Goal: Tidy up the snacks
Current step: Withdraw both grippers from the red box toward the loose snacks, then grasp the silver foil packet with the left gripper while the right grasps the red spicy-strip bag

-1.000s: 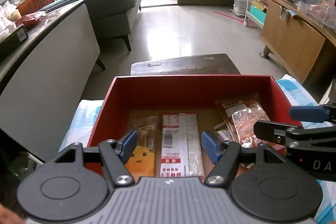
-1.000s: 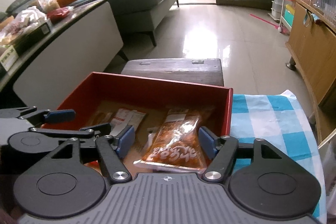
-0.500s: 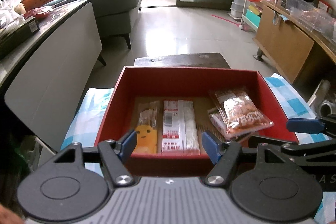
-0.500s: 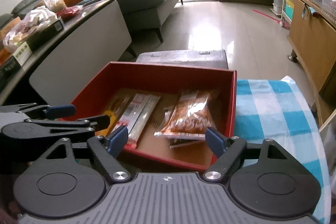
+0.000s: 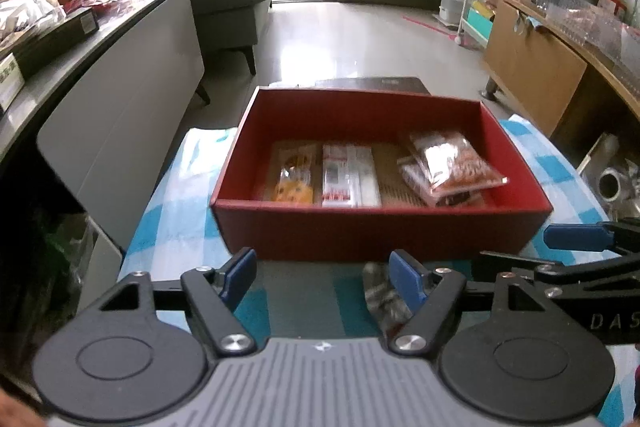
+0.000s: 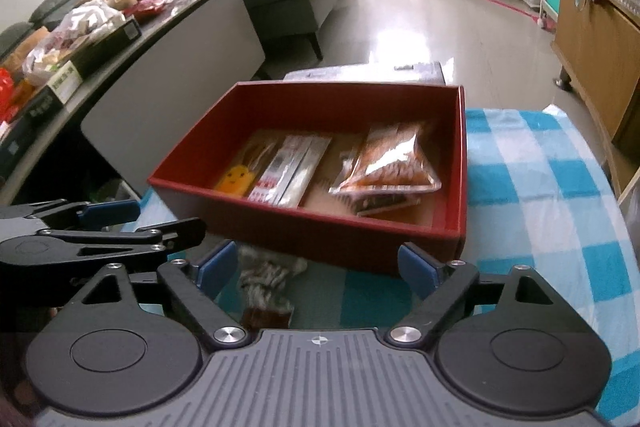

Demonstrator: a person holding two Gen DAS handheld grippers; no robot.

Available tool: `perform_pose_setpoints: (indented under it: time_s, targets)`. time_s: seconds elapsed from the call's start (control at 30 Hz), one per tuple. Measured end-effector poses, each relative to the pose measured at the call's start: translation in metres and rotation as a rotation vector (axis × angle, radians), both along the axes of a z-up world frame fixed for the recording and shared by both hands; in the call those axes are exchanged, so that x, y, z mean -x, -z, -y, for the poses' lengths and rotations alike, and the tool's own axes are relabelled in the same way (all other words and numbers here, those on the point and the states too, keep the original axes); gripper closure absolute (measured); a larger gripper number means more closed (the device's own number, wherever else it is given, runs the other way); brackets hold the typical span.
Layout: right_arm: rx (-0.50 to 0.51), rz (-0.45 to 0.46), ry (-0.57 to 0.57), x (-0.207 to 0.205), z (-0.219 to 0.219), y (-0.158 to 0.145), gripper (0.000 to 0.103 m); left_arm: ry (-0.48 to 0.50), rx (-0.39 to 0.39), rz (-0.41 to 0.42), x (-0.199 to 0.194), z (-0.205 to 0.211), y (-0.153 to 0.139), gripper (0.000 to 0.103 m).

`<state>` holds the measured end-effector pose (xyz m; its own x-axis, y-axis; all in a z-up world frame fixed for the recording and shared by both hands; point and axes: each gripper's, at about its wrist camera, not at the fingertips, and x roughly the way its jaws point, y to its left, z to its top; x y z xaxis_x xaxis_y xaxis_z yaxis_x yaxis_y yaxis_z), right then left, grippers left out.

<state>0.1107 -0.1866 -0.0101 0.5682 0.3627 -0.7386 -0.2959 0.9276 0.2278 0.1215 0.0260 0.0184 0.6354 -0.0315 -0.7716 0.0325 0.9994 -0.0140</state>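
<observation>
The red box (image 5: 380, 231) sat on the blue-and-white checked tablecloth (image 6: 540, 171), its long axis running left to right across the table and its far wall lying toward the table's far edge. Inside, three lots of snacks lay flat on the cardboard floor. Near the left wall was the yellow-faced packet (image 5: 294, 179), its long axis running from the near wall toward the far wall, the yellow face at the near end. Just beside it, on its right and parallel to it, lay the red-and-white striped packet (image 5: 348, 177), long axis also near to far. Toward the right wall an orange snack bag (image 6: 394, 163) rested on top of another dark-ended packet (image 6: 380, 205) — the bag lay tilted, its near right corner pointing at the right wall.

In front of the near wall, on the cloth, lay a grey mottled wrapper (image 6: 266, 283), blurred, its long axis running roughly near to far.

The left gripper (image 5: 323, 277) hovered short of the near wall with its blue pads spread wide and nothing between them. The right gripper (image 6: 316, 267) was likewise wide apart — the grey wrapper lay below, near its left pad (image 6: 212, 271), not gripped
</observation>
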Motion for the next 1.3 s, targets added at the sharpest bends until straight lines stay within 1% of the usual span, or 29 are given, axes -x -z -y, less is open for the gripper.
perform_pose_setpoints:
  time_s: [0.07,0.13,0.3,0.4,0.53,0.63,0.8,1.0,1.13,1.3]
  targets:
    - [-0.005,-0.013,0.004,0.005,0.000,0.002,0.011,-0.002,-0.003,-0.002,0.007,-0.002,0.001,0.035]
    - [-0.010,-0.038,0.012,0.009,0.001,0.007,0.005,0.000,-0.004,-0.006,0.014,-0.004,0.001,0.035]
    - [-0.027,-0.080,0.019,0.020,0.001,0.016,0.004,0.001,0.004,-0.019,0.033,-0.010,0.002,0.034]
    - [-0.027,-0.099,0.007,0.028,-0.002,0.020,0.001,-0.003,0.003,-0.029,0.046,-0.018,0.002,0.032]
    - [-0.016,-0.121,-0.014,0.035,-0.007,0.024,0.000,0.000,-0.012,-0.060,0.065,-0.028,0.009,0.031]
    - [-0.002,-0.139,-0.035,0.041,-0.013,0.029,0.000,-0.010,0.004,-0.105,0.081,-0.038,0.016,0.031]
    - [0.034,-0.165,-0.082,0.048,-0.025,0.038,0.000,-0.077,0.058,-0.163,0.102,-0.063,0.025,0.031]
    - [0.076,-0.189,-0.103,0.052,-0.034,0.049,0.000,-0.155,0.097,-0.233,0.126,-0.088,0.040,0.031]
    - [0.078,-0.181,-0.143,0.057,-0.044,0.047,0.000,-0.200,0.112,-0.258,0.134,-0.095,0.047,0.031]
    - [0.070,-0.161,-0.198,0.063,-0.058,0.041,0.000,-0.229,0.114,-0.288,0.131,-0.091,0.059,0.031]
